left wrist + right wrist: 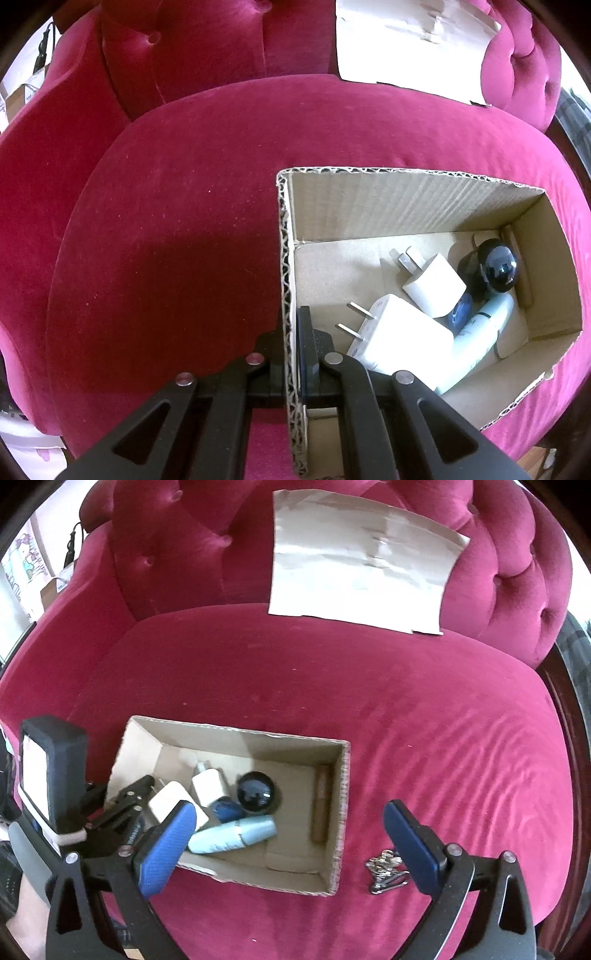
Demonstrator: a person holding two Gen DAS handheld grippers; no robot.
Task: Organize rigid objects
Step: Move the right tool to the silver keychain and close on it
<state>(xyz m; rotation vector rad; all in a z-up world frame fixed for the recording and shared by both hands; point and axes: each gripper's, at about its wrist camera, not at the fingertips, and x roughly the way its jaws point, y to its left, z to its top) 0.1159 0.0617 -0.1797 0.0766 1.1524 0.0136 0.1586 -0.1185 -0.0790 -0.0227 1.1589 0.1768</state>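
An open cardboard box [388,206] sits on the red velvet seat. Inside lie two white plug chargers [434,284] [399,336], a glossy black dome [498,267], a pale blue tube [480,332] and a small blue item. My left gripper [291,347] is shut on the box's left wall, one finger on each side. In the right wrist view my right gripper [288,808] hangs wide open above the box's [341,812] near right corner, and its blue pads [166,845] touch nothing. A bunch of keys [386,871] lies on the seat just right of the box.
A flat cardboard sheet [362,565] leans on the tufted sofa back [177,554]. A brown stick [321,805] lies along the box's right wall. The left gripper's body [48,771] stands at the box's left end. The seat cushion [443,720] spreads right of the box.
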